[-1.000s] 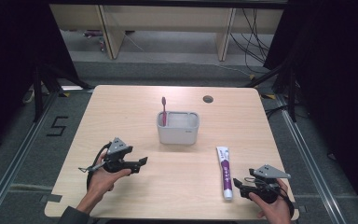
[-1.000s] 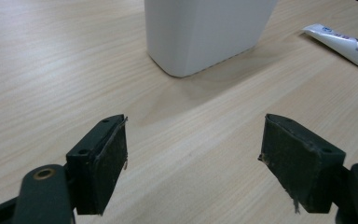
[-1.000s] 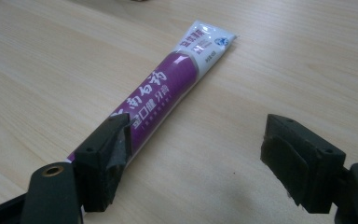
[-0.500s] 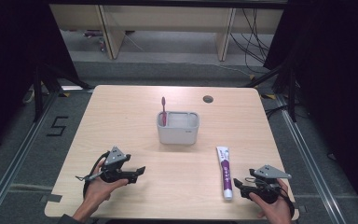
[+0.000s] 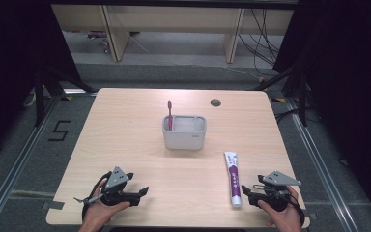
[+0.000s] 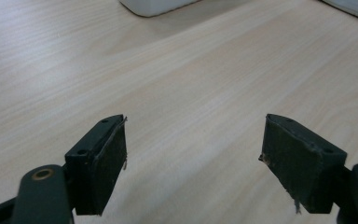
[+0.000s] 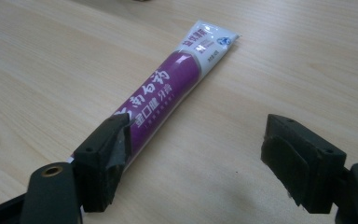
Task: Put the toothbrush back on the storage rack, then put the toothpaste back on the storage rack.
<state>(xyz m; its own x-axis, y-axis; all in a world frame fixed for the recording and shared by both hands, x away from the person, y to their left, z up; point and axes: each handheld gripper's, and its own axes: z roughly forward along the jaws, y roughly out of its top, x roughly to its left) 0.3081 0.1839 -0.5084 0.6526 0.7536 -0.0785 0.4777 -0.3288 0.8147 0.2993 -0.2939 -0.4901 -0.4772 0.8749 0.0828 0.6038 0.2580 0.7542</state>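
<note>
A white and purple toothpaste tube (image 5: 232, 178) lies flat on the wooden table (image 5: 125, 125) at the near right. In the right gripper view the toothpaste tube (image 7: 168, 88) runs away from the jaws, and its near end is hidden behind the left jaw. My right gripper (image 5: 246, 191) (image 7: 196, 135) rests just right of the tube, open and holding nothing. My left gripper (image 5: 144, 191) (image 6: 193, 140) is low over bare wood at the near left, open and empty. A grey holder (image 5: 184, 133) at mid-table has a red toothbrush (image 5: 169, 112) standing in it.
A small round hole (image 5: 216, 102) marks the table's far right. The holder's base (image 6: 156, 5) and a bit of the tube (image 6: 354, 7) edge the top of the left gripper view. Shelving and cables stand beyond the far edge.
My left gripper has drawn back toward the near edge and sunk lower over the table. The right gripper, the tube and the holder have not moved.
</note>
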